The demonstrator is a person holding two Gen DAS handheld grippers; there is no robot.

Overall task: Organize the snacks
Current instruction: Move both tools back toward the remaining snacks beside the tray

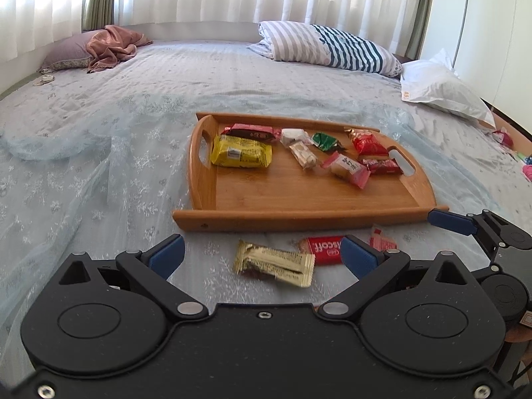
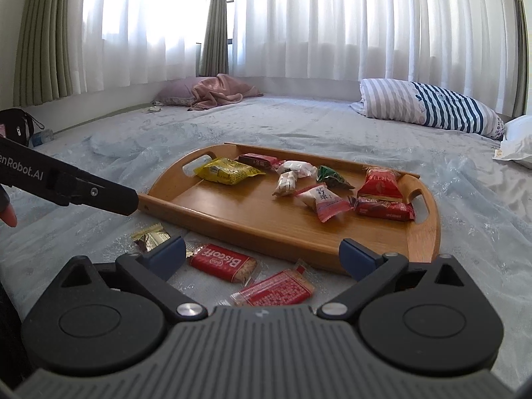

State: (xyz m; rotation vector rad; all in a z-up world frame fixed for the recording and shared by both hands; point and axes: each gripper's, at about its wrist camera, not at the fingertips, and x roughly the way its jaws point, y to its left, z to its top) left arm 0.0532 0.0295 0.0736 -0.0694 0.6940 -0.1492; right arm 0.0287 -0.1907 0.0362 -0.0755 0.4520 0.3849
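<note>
A wooden tray [image 1: 299,219] lies on the bed with several wrapped snacks in it, among them a yellow packet [image 1: 241,156], a pink packet [image 1: 347,169] and a red bag [image 1: 367,143]. In front of the tray, on the bedspread, lie a gold-wrapped bar [image 1: 274,262], a red Biscoff packet [image 1: 321,247] and a red-and-clear packet [image 2: 276,287]. My left gripper [image 1: 262,254] is open above the gold bar and holds nothing. My right gripper [image 2: 262,256] is open over the Biscoff packet [image 2: 222,262] and the red-and-clear packet, also empty.
A striped pillow [image 1: 329,48] and a white bag [image 1: 439,86] lie beyond the tray on the right. A pink cloth on a pillow [image 1: 113,46] sits at the far left by the curtains. The left gripper's finger [image 2: 99,194] reaches in near the tray's left corner.
</note>
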